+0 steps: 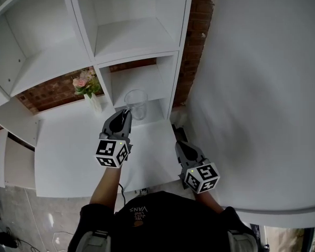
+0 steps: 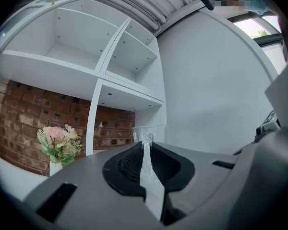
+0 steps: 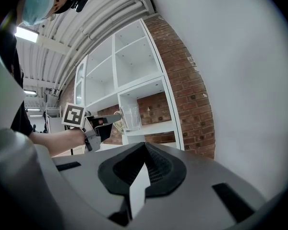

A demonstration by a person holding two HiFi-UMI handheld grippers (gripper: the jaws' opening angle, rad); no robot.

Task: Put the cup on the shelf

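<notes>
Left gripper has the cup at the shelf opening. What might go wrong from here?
1. The left gripper pinches only one thin wall of the clear cup, so the cup may tilt or slip on release.
2. The cup is near the front edge of the shelf board; let go here, it might tip off.
3. The flower vase stands just left; withdrawing sideways could knock it.

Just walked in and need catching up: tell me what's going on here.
A person works two handheld claws. The left claw is shut on the wall of a clear cup, holding it at a lower compartment of the white shelf. Whether the cup has touched down is unclear. The right claw hangs shut and empty.
</notes>
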